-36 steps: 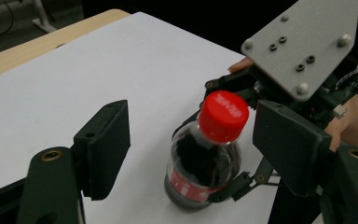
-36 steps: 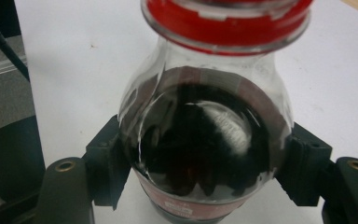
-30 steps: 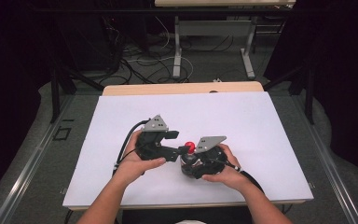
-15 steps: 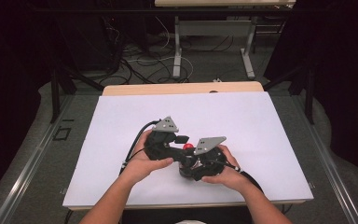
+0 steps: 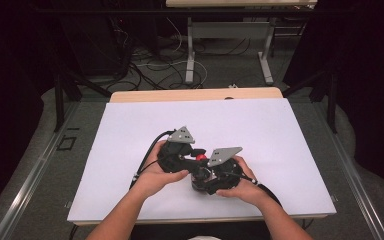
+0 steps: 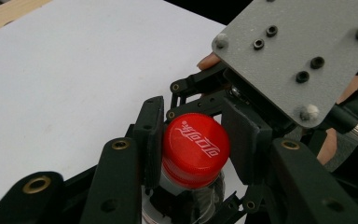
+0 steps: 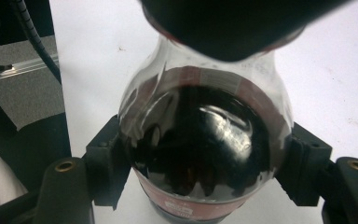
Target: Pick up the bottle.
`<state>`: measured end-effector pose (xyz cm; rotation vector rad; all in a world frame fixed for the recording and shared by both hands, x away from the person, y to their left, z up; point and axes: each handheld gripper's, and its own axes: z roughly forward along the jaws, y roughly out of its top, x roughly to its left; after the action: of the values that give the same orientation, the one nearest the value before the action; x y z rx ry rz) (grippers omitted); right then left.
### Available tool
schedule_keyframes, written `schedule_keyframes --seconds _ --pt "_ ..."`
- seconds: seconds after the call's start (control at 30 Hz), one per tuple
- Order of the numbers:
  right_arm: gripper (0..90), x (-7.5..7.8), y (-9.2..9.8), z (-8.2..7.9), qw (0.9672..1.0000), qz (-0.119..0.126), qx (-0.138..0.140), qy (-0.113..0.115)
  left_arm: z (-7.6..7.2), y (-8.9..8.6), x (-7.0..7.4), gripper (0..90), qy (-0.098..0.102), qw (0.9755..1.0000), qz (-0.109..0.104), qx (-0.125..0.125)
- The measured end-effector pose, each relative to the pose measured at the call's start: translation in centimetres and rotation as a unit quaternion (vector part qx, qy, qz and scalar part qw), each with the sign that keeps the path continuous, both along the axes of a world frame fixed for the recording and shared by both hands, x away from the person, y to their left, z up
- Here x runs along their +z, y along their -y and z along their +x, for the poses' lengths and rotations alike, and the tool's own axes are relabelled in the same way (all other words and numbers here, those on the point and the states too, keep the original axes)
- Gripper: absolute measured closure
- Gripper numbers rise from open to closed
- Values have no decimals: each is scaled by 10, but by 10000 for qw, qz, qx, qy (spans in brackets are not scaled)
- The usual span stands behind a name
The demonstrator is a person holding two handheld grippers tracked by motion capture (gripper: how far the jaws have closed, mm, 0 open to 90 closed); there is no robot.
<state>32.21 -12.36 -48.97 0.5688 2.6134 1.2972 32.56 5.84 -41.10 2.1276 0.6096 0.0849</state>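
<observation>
A small bottle of dark cola (image 7: 200, 140) with a red cap (image 6: 196, 149) is held low over the white table (image 5: 130, 130). My right gripper (image 7: 200, 172) is shut on the bottle's round body, a pad pressed on each side. My left gripper (image 6: 196, 140) has just been closing its jaws on the red cap, and both pads (image 6: 151, 140) now press against it. In the high view the left gripper (image 5: 177, 150) and the right gripper (image 5: 215, 172) meet nose to nose near the front of the table, the cap (image 5: 200, 157) between them. The right gripper's grey plate (image 6: 298, 56) rises just beyond the cap.
The white table top has a wooden strip (image 5: 195, 94) along its far edge. Beyond it are cables (image 5: 145, 65) on the floor and the metal legs (image 5: 190, 55) of another table. Both forearms come in from the table's front edge.
The left gripper has shifted right, up to the right gripper, and its jaws have closed around the red cap. The right gripper has kept still with the bottle.
</observation>
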Motion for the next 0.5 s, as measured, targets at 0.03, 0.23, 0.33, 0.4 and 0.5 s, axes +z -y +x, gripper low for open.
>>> schedule_keyframes --seconds 0.03,0.23,0.33,0.4,0.5 --pt "298 0 0 0 10000 11 -13 -7 0 0 0 609 1 10000 6 31" --pt "300 0 0 1 9998 87 -178 75 2 -1 1 612 -102 9992 -97 374" --pt "302 0 0 1 9993 127 -323 115 3 -2 1 612 -155 9986 -135 488" --pt "303 0 -1 1 9989 128 -432 144 4 -1 1 613 -165 9976 -177 650" --pt "304 0 -3 0 9979 127 -622 158 4 1 0 613 -194 9956 -252 881"
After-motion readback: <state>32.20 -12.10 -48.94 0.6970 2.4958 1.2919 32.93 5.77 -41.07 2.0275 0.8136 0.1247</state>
